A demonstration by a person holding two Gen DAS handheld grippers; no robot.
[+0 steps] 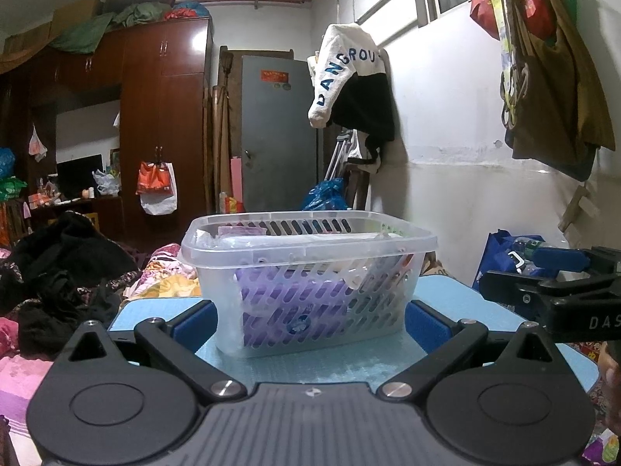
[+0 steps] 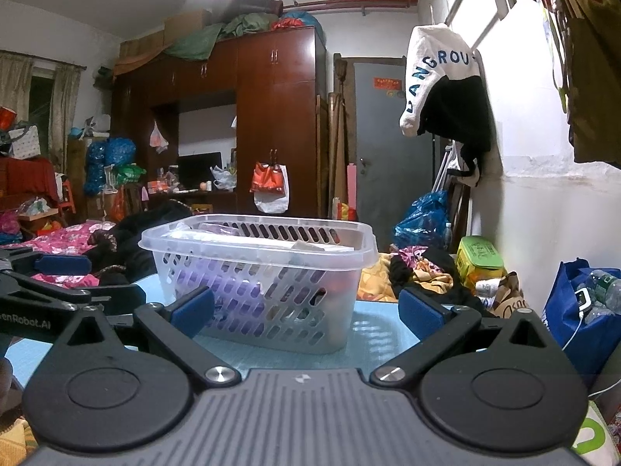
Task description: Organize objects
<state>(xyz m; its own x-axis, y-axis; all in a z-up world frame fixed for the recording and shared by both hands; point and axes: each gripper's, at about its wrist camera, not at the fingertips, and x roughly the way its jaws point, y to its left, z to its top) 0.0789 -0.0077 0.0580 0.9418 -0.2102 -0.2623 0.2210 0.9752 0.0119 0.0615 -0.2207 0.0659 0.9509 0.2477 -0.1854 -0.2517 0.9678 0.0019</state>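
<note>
While both grippers' jaws gape empty, the basket (image 1: 310,279) sits upright, long axis crosswise.

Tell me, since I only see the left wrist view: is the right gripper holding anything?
Observer: No. The right gripper has its jaws wide apart and empty, facing the basket.
Operator: Anything beyond the table on that side?
Observer: A green-lidded yellow tub sits among clothes past the table's right corner.
Operator: And the blue bag?
Observer: A white device on a cable lies in the blue bag, beside bottles.
</note>
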